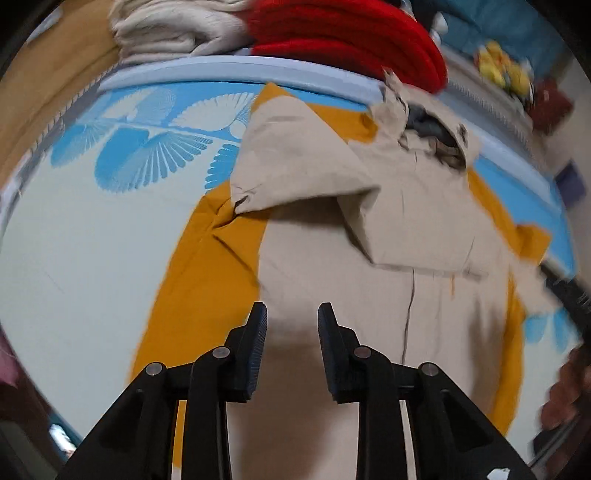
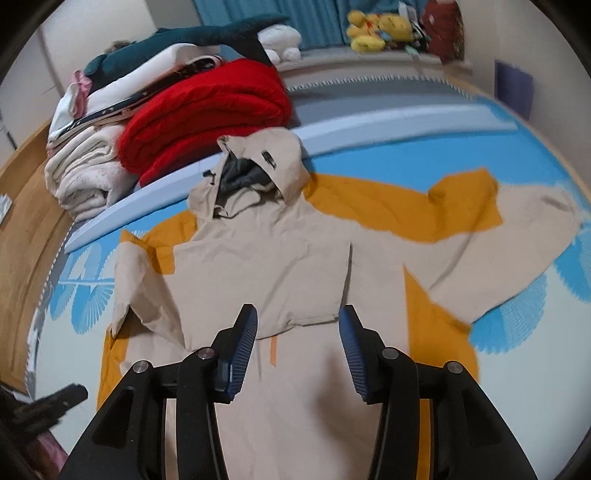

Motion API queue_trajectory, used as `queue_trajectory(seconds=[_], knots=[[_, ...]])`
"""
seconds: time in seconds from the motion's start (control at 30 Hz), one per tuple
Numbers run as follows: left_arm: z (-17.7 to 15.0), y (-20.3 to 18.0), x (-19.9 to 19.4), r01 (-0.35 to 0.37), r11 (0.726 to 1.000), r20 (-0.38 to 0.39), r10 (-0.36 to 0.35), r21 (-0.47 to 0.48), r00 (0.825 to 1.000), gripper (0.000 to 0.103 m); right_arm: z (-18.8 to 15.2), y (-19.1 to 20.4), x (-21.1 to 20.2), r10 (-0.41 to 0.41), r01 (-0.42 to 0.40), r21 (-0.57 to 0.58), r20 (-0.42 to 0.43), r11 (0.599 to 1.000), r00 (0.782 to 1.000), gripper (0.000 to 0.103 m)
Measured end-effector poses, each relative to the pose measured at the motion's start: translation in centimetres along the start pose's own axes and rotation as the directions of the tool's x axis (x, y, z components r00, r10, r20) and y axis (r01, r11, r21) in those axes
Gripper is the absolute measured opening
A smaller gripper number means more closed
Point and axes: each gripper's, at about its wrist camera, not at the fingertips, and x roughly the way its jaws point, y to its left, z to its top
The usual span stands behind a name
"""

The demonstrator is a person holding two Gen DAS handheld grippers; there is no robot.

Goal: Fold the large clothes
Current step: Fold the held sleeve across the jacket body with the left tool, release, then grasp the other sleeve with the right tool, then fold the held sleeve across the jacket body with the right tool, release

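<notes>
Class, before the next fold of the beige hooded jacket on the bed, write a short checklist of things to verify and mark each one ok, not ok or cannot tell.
1. Left gripper empty, jaws apart: ok.
2. Right gripper empty, jaws apart: ok.
3. Jacket laid flat on the orange cloth: ok.
4. Left-side sleeve folded in: ok.
5. Right-side sleeve folded in: not ok, it is spread outward.
6. Hem straight: cannot tell, hidden by the grippers.

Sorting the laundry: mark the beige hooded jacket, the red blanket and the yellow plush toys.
beige hooded jacket (image 2: 280,251): right wrist view, chest panel.
red blanket (image 2: 207,110): right wrist view, folded top.
yellow plush toys (image 2: 380,27): right wrist view, middle of the group.
</notes>
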Motion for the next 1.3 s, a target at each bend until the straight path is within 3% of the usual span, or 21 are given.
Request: queue_trajectory(seconds=[0.1,0.2,0.37,0.47,0.57,0.63,0.7,0.83,0.93,1.0,1.07,1.13,1.23,1.3], knots=[[-0.1,-1.7,0.0,-0.074,0.996,0.031,0.073,0.056,0.997,0.024,-0.2,-0.6,3.3,0.002,-0.001,0.021,-0.036,1.0,0.999,0.047],[-0.3,-2.4,-0.2,-0.01,0.998,0.024,0.008,0.062,1.0,0.027,-0.4,-1.3,6.5,-0.004,0.007,0.043,-0.077,0.999,0.997,0.047],[0.5,-4.1,0.7,0.033,0.993,0.012,-0.035,0.114,0.999,0.027,-1.0,-3.5,11.7,-0.016,0.037,0.133,-0.157,0.99,0.987,0.052],[1.2,-4.5,0.8,0.036,0.991,0.023,-0.04,0.131,0.999,0.027,-1.7,-4.9,14.0,0.025,0.02,0.216,-0.204,0.976,0.979,0.052],[1.8,-4.6,0.7,0.035,0.99,0.034,-0.04,0.133,0.999,0.027,-1.4,-4.7,14.4,0.019,0.017,0.203,-0.175,0.979,0.984,0.051],[2.2,-4.4,0.7,0.029,0.991,0.043,-0.035,0.133,0.998,0.027,-0.9,-4.0,14.4,0.025,0.002,0.175,-0.151,0.985,0.988,0.028],[2.6,-4.2,0.7,0.02,0.991,0.049,-0.027,0.133,0.998,0.027,-0.4,-3.6,14.0,0.036,-0.016,0.165,-0.117,0.986,0.993,0.015],[3.2,-3.5,0.7,0.028,0.993,0.049,-0.034,0.117,0.998,0.027,1.6,-1.9,9.9,0.043,-0.045,0.113,0.019,0.993,0.999,0.009],[3.6,-3.0,0.7,0.03,0.994,0.053,-0.036,0.109,0.998,0.027,3.2,-0.9,5.1,0.044,-0.054,0.059,0.157,0.997,0.987,0.009],[3.9,-2.5,0.8,0.033,0.994,0.046,-0.038,0.1,0.998,0.027,3.8,-1.1,2.5,0.016,-0.024,0.035,0.226,0.999,0.974,0.009],[4.3,-1.5,1.2,0.054,0.996,0.022,-0.055,0.069,0.998,0.027,4.1,-2.7,1.4,-0.081,0.071,0.049,0.249,0.996,0.965,0.009],[4.9,0.1,1.6,0.081,0.997,-0.013,-0.081,0.018,0.997,0.027,4.1,-4.7,2.5,-0.178,0.166,0.073,0.215,0.983,0.96,0.009],[5.9,2.2,1.9,0.085,0.996,-0.029,-0.086,-0.037,0.996,0.027,3.6,-7.5,4.9,-0.247,0.237,0.09,0.123,0.967,0.961,0.01],[6.3,3.4,1.9,0.072,0.995,-0.028,-0.074,-0.064,0.997,0.027,3.4,-9.0,5.9,-0.293,0.284,0.1,0.083,0.953,0.953,0.018]])
